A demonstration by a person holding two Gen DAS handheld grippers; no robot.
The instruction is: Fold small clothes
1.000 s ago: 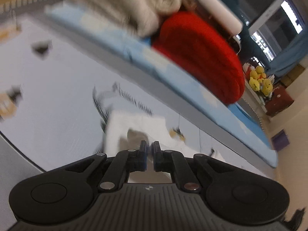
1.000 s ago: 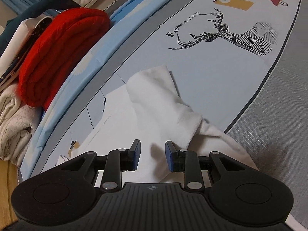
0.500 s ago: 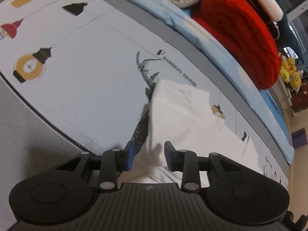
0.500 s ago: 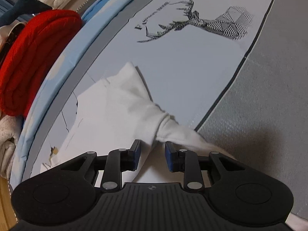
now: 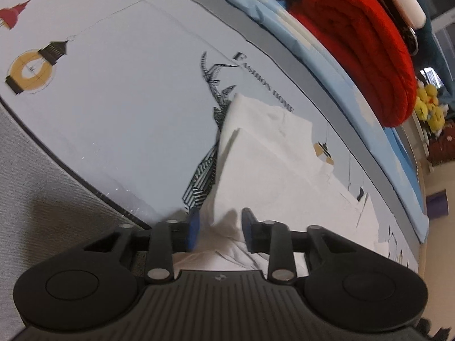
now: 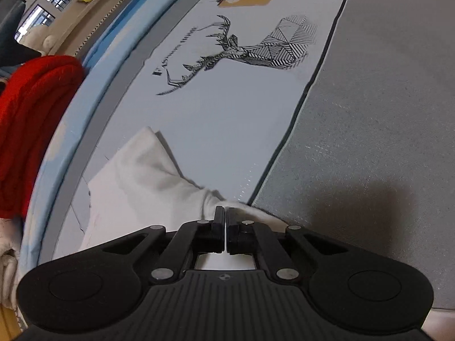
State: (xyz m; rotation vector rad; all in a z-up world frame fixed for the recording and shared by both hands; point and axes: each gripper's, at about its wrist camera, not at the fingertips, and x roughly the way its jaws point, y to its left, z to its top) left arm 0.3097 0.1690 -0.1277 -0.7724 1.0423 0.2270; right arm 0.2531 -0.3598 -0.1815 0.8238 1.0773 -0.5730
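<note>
The right gripper (image 6: pixel 225 221) is seen with its jaws brought together, having just been closing, and a bunched fold of the white cotton garment (image 6: pixel 148 182) is pinched between its black fingertips (image 6: pixel 219 218). The left gripper (image 5: pixel 220 227) has also just been closing, yet a gap is seen between its blue-faced pads (image 5: pixel 194 228); a raised crease of the white cotton garment (image 5: pixel 273 159) stands in that gap, and firm pressure on the cloth cannot be confirmed. Ahead of both grippers, the garment is spread in loose folds on the pale blue printed bedsheet (image 5: pixel 128 99). The sheet's black geometric deer print (image 6: pixel 241 51) is shown well ahead of the right gripper, clear of the cloth; in the left view it is partly covered by the garment's edge. A grey woven border (image 6: pixel 369 142) is seen to the right of the right gripper. Farther off, a rolled red knitted blanket (image 5: pixel 361 42) is lying along the light blue edge strip (image 5: pixel 327 65).
</note>
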